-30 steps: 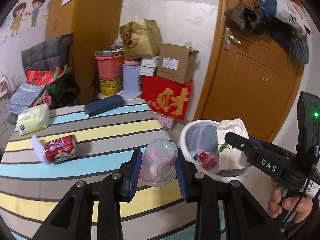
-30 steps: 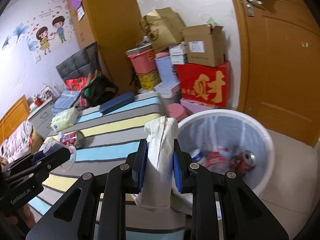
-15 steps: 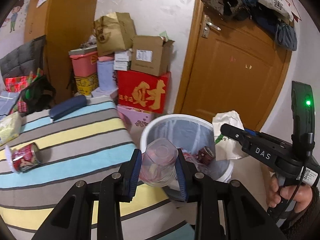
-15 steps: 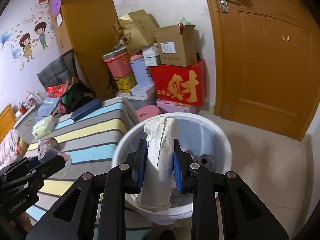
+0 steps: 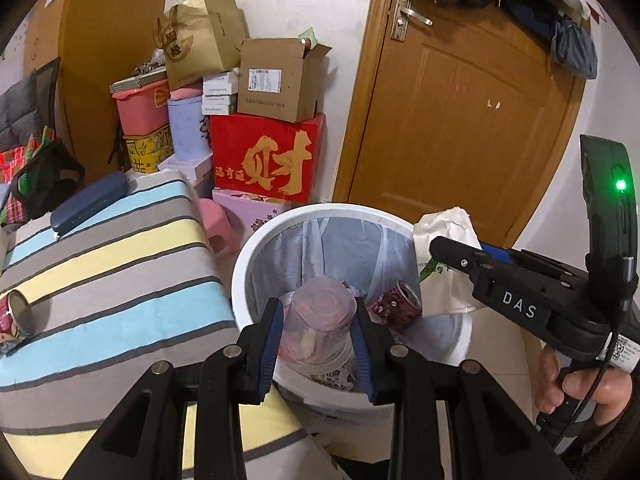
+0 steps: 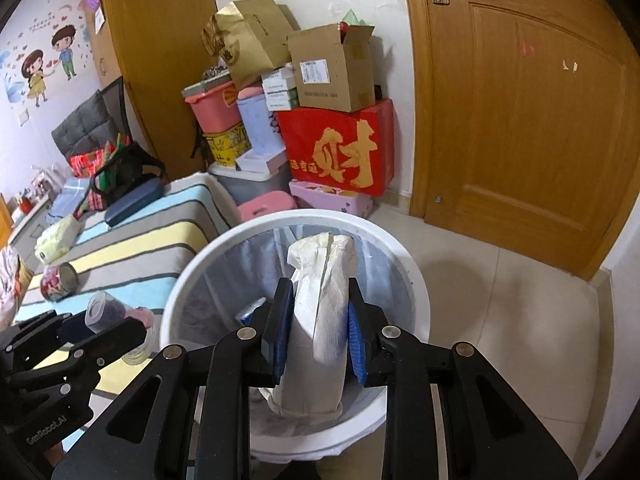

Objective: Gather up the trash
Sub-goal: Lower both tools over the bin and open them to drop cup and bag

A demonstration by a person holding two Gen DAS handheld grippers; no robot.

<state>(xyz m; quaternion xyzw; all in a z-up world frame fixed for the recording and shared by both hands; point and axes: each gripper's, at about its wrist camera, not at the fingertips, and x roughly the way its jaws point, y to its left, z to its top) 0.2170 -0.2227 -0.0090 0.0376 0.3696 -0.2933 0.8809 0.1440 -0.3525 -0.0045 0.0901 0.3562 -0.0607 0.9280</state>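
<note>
Left gripper [image 5: 316, 336]: clamped on cup [image 5: 320, 328], over bin [image 5: 256, 248] | Right gripper [image 6: 318, 336]: jaws just easing apart, bag [image 6: 320, 320] upright between pads, above bin | Can [image 5: 16, 316]: bed, nearer left.

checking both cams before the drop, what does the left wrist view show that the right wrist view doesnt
Only the left wrist view: a red can lying inside the bin, clothes hung on the door, and the hand that holds the right gripper.

Only the right wrist view: the cartoon wall sticker and a yellow-green pack on the bed.

Both: the bin, the striped bed, the red box, the left gripper shut on a clear cup, and the right gripper with a paper wad between its pads.
</note>
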